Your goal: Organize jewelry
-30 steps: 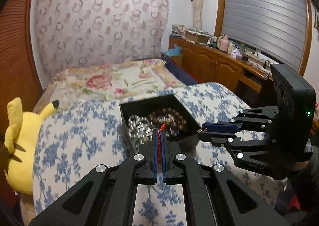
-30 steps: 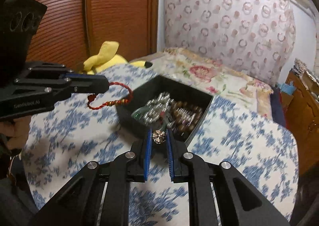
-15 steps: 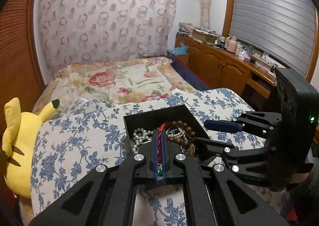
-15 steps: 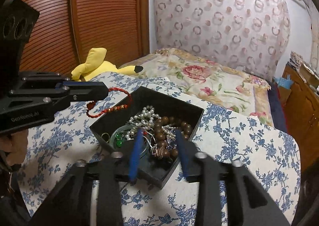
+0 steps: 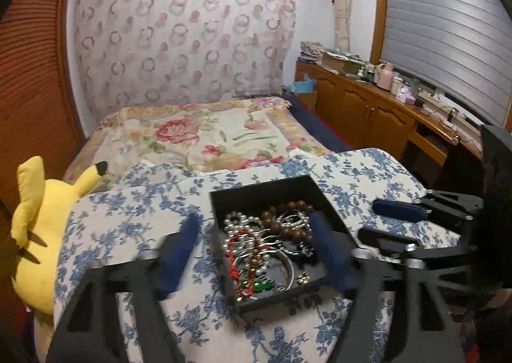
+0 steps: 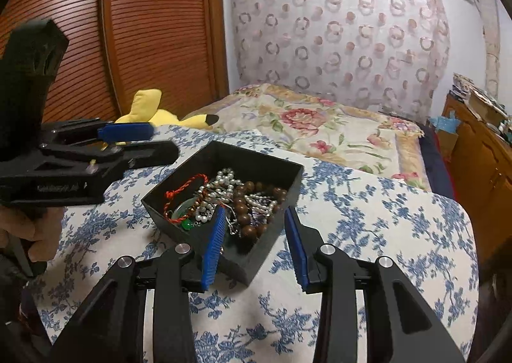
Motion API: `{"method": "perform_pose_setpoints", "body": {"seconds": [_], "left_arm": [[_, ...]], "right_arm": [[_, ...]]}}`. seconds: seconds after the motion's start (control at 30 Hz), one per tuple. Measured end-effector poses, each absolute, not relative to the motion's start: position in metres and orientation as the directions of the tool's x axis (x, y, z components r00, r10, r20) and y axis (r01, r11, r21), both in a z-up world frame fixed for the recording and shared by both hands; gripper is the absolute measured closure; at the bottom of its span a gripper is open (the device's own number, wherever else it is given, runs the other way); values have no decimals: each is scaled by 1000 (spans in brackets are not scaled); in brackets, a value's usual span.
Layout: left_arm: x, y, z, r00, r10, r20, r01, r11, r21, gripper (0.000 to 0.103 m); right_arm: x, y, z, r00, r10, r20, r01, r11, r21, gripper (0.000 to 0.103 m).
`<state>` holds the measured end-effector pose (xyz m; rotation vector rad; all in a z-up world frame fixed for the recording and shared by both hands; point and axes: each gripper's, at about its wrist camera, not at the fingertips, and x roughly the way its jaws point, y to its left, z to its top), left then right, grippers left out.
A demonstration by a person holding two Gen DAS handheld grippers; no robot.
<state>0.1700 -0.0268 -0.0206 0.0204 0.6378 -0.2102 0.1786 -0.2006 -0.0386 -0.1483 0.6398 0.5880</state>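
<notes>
A black open box point(image 5: 265, 190) point(image 6: 288, 190) sits on a blue-flowered cloth and holds a heap of jewelry: a red cord bracelet point(image 5: 235, 246) point(image 6: 184, 185), white pearls point(image 5: 236, 222) point(image 6: 224, 177), brown wooden beads point(image 5: 284, 225) point(image 6: 243, 206), a green stone point(image 5: 254, 283) point(image 6: 186, 223) and a small flower piece point(image 5: 303, 277). My left gripper point(image 5: 254, 236) is open and empty above the box's near side. My right gripper point(image 6: 254, 222) is open and empty over the box's near corner. Each gripper shows in the other's view, the right one point(image 5: 396, 217) and the left one point(image 6: 140, 142).
A yellow plush toy point(image 5: 41, 219) point(image 6: 153, 113) lies at the left of the cloth. A bed with a floral quilt point(image 5: 204, 135) lies behind. A wooden wardrobe point(image 6: 144, 36) stands on the left and a cluttered wooden sideboard point(image 5: 368, 100) on the right.
My right gripper opened and let a small flower piece drop into the box. My left gripper then opened and the red cord bracelet fell into the box. Both have drawn back a little.
</notes>
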Motion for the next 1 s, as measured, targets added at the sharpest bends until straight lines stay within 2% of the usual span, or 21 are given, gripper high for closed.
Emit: {"method": "perform_pose_setpoints", "body": {"seconds": [0.03, 0.1, 0.2, 0.33, 0.47, 0.53, 0.63, 0.7, 1.0], "left_arm": [[166, -26, -20, 791, -176, -586, 193, 981, -35, 25], [160, -25, -19, 801, -155, -578, 174, 984, -23, 14], [151, -23, -16, 815, -131, -564, 148, 989, -16, 9], [140, -18, -14, 819, -93, -566, 105, 994, -11, 8], [126, -14, -14, 822, -85, -564, 91, 996, -19, 8], [119, -13, -14, 821, -95, -563, 94, 995, -32, 8], [106, -11, -13, 829, -85, -552, 81, 996, -31, 8], [98, -10, -13, 830, -79, -552, 79, 997, -24, 8], [70, -1, -19, 835, -31, -549, 18, 999, -28, 8]], "right_arm": [[176, -203, -37, 654, 469, -594, -552, 832, 49, 54], [170, -210, -34, 670, 467, -577, -537, 842, 57, 50], [162, -217, -28, 690, 460, -559, -515, 855, 68, 41], [149, -226, -20, 720, 449, -529, -486, 871, 77, 25], [138, -230, -14, 744, 431, -511, -457, 886, 82, 21], [130, -233, -10, 757, 429, -493, -447, 890, 88, 13], [117, -236, -6, 778, 416, -471, -427, 900, 89, 6], [107, -239, -4, 794, 397, -460, -404, 910, 87, 3], [81, -251, -7, 836, 337, -434, -326, 940, 100, 3]]}}
